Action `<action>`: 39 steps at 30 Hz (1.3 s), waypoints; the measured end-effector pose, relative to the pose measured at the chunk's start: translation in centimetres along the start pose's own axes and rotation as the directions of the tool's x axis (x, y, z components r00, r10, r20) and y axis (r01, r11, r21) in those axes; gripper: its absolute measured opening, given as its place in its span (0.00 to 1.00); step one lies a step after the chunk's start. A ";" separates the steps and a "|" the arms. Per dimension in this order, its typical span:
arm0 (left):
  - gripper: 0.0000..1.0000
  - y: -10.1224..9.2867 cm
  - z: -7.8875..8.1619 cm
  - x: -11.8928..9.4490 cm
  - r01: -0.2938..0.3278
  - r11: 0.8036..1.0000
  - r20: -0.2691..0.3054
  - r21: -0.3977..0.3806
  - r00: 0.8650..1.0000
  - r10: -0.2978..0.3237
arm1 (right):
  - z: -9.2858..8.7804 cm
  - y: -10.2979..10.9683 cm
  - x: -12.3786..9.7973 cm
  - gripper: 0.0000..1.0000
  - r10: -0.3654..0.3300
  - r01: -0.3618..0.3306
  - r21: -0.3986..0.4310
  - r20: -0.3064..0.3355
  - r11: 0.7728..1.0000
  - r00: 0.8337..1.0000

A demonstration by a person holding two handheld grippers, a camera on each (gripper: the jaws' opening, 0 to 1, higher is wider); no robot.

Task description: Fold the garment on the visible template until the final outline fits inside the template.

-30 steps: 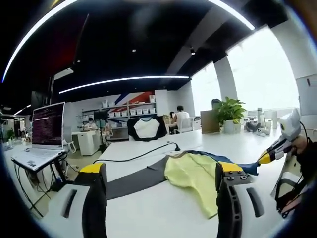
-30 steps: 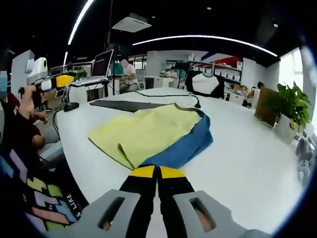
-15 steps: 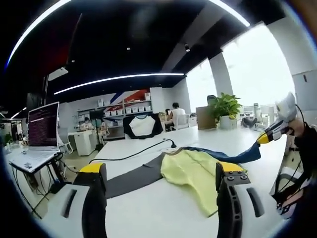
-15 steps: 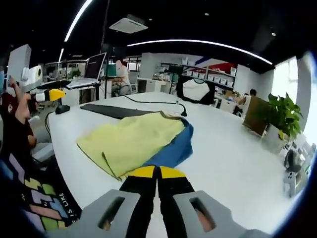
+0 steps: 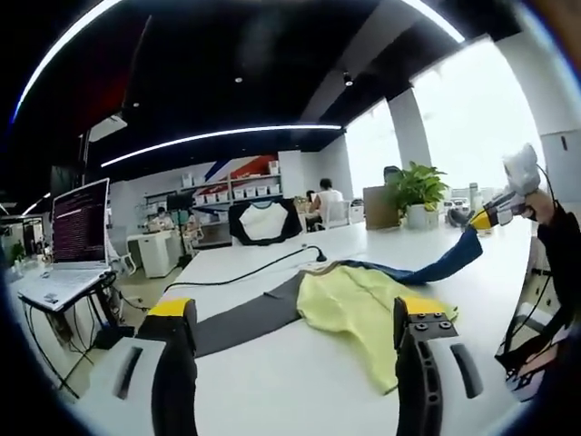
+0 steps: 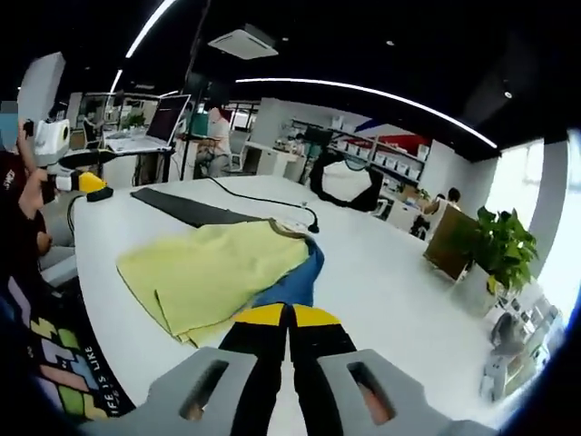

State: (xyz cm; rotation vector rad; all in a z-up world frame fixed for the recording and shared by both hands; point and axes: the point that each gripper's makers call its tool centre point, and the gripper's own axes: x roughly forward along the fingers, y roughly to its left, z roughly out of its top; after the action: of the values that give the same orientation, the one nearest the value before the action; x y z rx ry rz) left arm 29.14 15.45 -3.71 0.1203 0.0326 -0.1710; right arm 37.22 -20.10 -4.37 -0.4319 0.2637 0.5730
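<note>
Yellow-and-blue garment (image 6: 222, 277) spread on the white counter (image 6: 381, 300), near the person's edge, yellow panel flat, blue part (image 5: 445, 263) drawn up off the surface into a taut strip. Lifted end pinched in the right tongs (image 6: 289, 316), jaws closed on the blue cloth; same tongs seen at the far right of the left gripper view (image 5: 478, 218), held high. Left tongs (image 5: 295, 313) wide open, empty, hovering short of the yellow panel. Dark template (image 5: 245, 320) lying flat just beside the garment, toward the counter's laptop-side edge, with the garment's near margin apparently overlapping it. Black cable (image 5: 245, 277) trailing across the counter beyond. Laptop (image 5: 68, 250) on a stand past the edge.

Risks, as judged: with only one end held, whole garment likely dragged away from the template instead of folding; thin pinch liable to slip under tension; yellow layer prone to bunching, leaving an outline too wide for the template.
</note>
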 end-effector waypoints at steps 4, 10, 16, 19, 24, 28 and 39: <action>0.94 -0.4 -0.2 0.3 0.013 1.000 -0.009 0.000 1.000 -0.013 | 0.7 -1.6 -0.3 0.00 -0.036 0.037 -0.029 0.003 0.999 0.999; 0.94 -0.6 -0.6 0.6 0.020 1.000 -0.023 0.003 1.000 -0.019 | 1.3 -4.4 -0.8 0.00 -0.101 0.102 -0.064 0.009 0.993 0.995; 0.93 -0.8 -0.9 0.9 0.025 1.000 -0.033 0.004 0.999 -0.024 | 1.7 -8.0 -1.1 0.00 -0.193 0.194 -0.079 0.018 0.978 0.981; 0.93 -0.8 -1.1 0.9 0.024 1.000 -0.040 0.002 0.999 -0.024 | 1.5 -9.3 -1.1 0.00 -0.224 0.224 -0.077 0.014 0.972 0.975; 0.93 -0.6 -0.9 0.9 0.019 1.000 -0.035 0.003 0.999 -0.019 | 0.7 -11.0 -0.9 0.00 -0.258 0.256 -0.100 -0.006 0.961 0.966; 0.93 -0.8 -1.1 0.9 0.021 1.000 -0.041 0.000 0.999 -0.021 | -0.1 -12.7 -0.8 0.00 -0.284 0.280 -0.098 -0.022 0.955 0.959; 0.93 -1.3 -1.1 1.1 0.033 0.999 -0.042 0.005 0.999 -0.033 | -2.5 -16.6 -0.6 0.00 -0.363 0.354 -0.111 -0.064 0.929 0.930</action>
State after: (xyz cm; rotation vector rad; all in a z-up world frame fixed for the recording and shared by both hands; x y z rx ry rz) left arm 29.92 14.09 -5.02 0.1286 0.0760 -0.2014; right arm 45.94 -34.04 -1.03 -0.5845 0.2298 0.2082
